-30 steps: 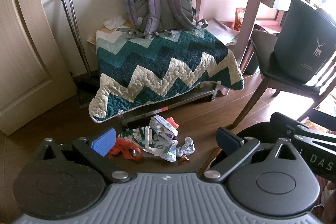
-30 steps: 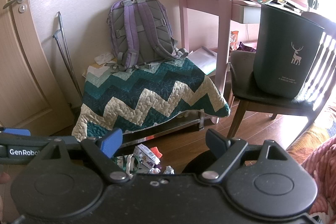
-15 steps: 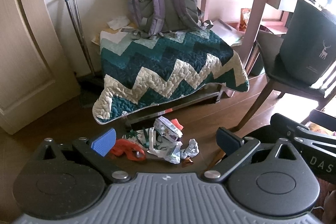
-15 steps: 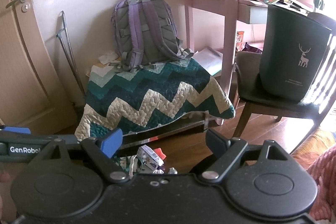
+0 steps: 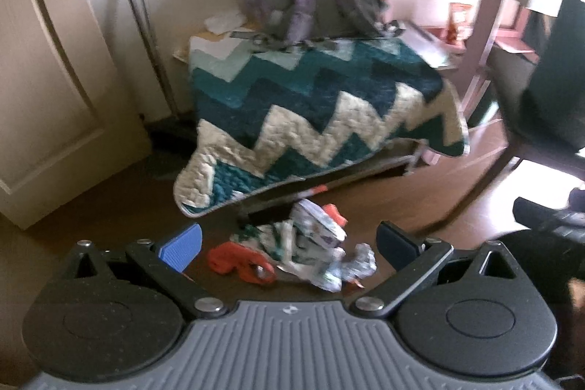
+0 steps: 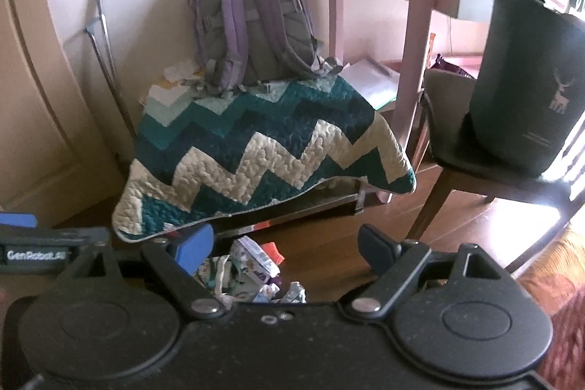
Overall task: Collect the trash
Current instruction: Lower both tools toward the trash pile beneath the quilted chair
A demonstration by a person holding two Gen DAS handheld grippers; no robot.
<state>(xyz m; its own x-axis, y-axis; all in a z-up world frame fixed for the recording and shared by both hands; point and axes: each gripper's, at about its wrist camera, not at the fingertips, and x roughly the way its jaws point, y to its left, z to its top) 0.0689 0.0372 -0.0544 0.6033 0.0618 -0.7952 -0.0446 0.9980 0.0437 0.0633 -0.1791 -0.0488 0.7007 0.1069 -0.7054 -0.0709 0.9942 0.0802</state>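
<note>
A pile of trash (image 5: pixel 310 251) lies on the dark wood floor in front of the quilt: crumpled printed wrappers, foil scraps and an orange piece (image 5: pixel 241 264). It also shows in the right wrist view (image 6: pixel 248 271), partly hidden by the gripper body. My left gripper (image 5: pixel 289 243) is open and empty, held above the pile. My right gripper (image 6: pixel 285 245) is open and empty, further back and above. A dark bin with a deer print (image 6: pixel 530 94) stands on a chair seat at the right.
A teal and white zigzag quilt (image 5: pixel 314 112) drapes over a low bench, with a purple-grey backpack (image 6: pixel 252 21) on top. A pink desk (image 6: pixel 384 24) stands behind. A dark wooden chair (image 6: pixel 475 178) is right. A door (image 5: pixel 44 61) is left.
Both grippers have moved forward and down toward the trash pile; the scene looms larger and the left view is blurred by motion. Both stay open.
</note>
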